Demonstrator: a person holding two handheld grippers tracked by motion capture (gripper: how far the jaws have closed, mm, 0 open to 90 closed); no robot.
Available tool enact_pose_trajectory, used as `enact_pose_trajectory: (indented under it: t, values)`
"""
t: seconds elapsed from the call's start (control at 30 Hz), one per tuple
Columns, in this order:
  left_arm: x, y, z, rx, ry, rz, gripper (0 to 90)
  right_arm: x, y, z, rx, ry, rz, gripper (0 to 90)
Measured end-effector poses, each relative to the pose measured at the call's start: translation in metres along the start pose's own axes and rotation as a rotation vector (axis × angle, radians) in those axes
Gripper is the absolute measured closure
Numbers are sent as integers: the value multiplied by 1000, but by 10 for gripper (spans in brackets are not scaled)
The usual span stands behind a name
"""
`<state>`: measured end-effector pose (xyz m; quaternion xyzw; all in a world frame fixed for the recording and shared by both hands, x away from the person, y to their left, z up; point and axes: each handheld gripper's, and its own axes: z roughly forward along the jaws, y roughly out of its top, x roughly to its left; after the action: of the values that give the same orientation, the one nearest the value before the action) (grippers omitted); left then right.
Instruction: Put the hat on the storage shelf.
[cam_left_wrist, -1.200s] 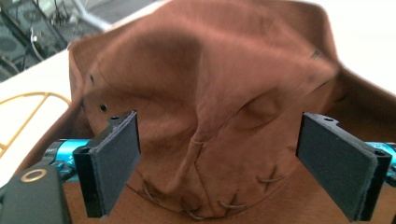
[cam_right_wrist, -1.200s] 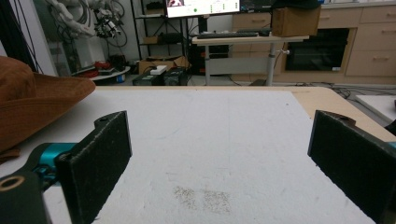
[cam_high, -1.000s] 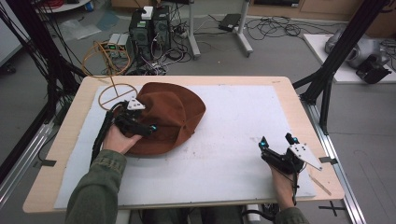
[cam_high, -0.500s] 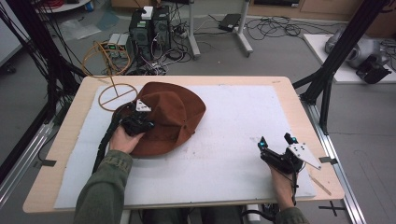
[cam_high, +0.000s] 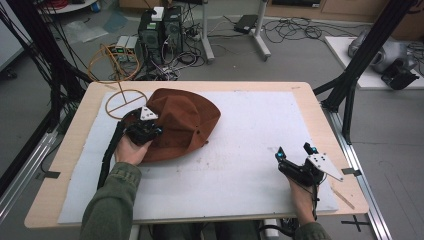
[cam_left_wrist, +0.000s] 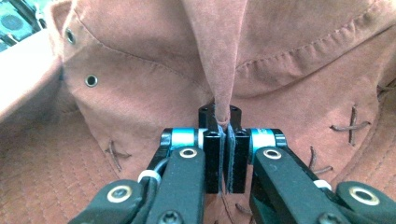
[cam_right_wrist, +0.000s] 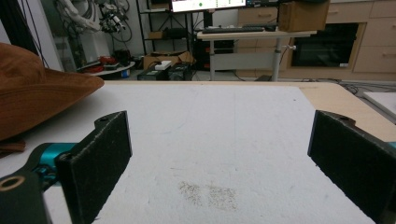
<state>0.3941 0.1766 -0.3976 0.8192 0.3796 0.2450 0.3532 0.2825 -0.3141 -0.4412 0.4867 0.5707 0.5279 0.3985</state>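
A brown suede hat (cam_high: 186, 120) lies on the left half of the white mat. My left gripper (cam_high: 156, 131) sits at the hat's near-left side. In the left gripper view its jaws have just been closing, and my left gripper (cam_left_wrist: 227, 140) now pinches a raised fold of the hat (cam_left_wrist: 280, 70) between its pads. My right gripper (cam_high: 294, 151) rests on the mat near the front right, away from the hat. In the right gripper view my right gripper (cam_right_wrist: 224, 154) stands wide open with bare mat between its pads, and the hat (cam_right_wrist: 32, 93) shows at the far left.
A white mat (cam_high: 260, 125) covers most of the wooden table (cam_high: 305, 90). A wire ring stand (cam_high: 124, 102) stands at the back left corner beside the hat. Black frame posts (cam_high: 350, 85) flank the table, with computers and cables on the floor beyond.
The left hand has edged forward onto the hat and its gripper has shut on a fold of the hat. The right hand and its gripper have stayed put.
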Motion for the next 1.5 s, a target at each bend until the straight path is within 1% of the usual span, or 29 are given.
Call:
enact_pose_trajectory:
  t: [0.13,0.17,0.23,0.27,0.33,0.37,0.4,0.43,0.5,0.57,0.6,0.63,0.67,0.7,0.77,0.8,0.87,0.97,1.0,1.03,1.07,1.1,1.2,1.3,1.33,1.37,1.43,1.47,1.5]
  values:
    - [-1,1,-5,-13,-13,12,878,0,0,0,0,1,5,54]
    - [-4,3,-10,-44,13,36,878,0,0,0,1,-1,4,54]
    - [-6,5,-17,-83,32,47,878,0,0,0,1,-1,6,55]
    - [-6,5,-17,-83,32,47,878,0,0,-1,2,-1,3,54]
    - [-7,7,-23,-124,38,45,878,0,0,0,3,-1,3,55]
    - [-7,9,-31,-180,37,29,878,1,0,0,3,0,3,54]
    - [-7,9,-31,-180,37,29,877,1,0,0,3,0,2,55]
    - [-8,11,-39,-231,37,15,877,1,0,-1,5,2,7,55]
    - [-8,14,-49,-296,33,9,877,1,0,0,4,2,1,55]
    - [-10,16,-58,-349,30,5,877,1,-1,0,4,1,-1,54]
    - [-10,16,-58,-349,30,5,877,2,-1,0,4,2,0,54]
    - [-12,19,-67,-390,33,11,876,2,-1,0,9,3,0,55]
    - [-12,19,-67,-390,33,11,876,2,-1,0,7,3,-2,54]
    - [-15,23,-76,-422,39,24,876,2,-1,0,9,2,-2,54]
    - [-16,25,-80,-439,40,24,876,3,-1,0,7,3,2,54]
    - [-18,31,-88,-466,39,29,876,3,-1,0,7,2,0,54]
    - [-18,34,-92,-478,41,31,876,4,-1,0,9,2,2,54]
    - [-18,50,-111,-530,72,62,875,4,-1,0,9,4,4,55]
    - [-18,50,-111,-530,72,62,876,4,-1,0,8,4,1,54]
    - [-18,59,-122,-568,88,72,875,4,-2,0,10,2,3,54]
    - [-18,59,-122,-568,88,72,876,4,-2,1,8,3,3,54]
    - [-15,68,-134,-599,102,77,876,3,-2,1,9,4,6,54]
    - [-5,82,-151,-636,132,78,875,2,-2,2,7,4,11,54]
    - [9,92,-164,-682,181,56,875,1,-2,3,5,5,26,54]
    - [9,92,-164,-682,181,56,876,1,-2,3,11,8,29,54]
    - [22,98,-170,-707,208,33,875,0,-2,4,6,9,25,54]
    - [28,101,-172,-715,224,24,876,0,-2,5,7,13,27,54]
    - [41,107,-176,-714,264,13,875,-1,-1,5,7,17,31,54]
    - [48,110,-176,-712,281,7,875,-1,-1,5,8,21,33,54]
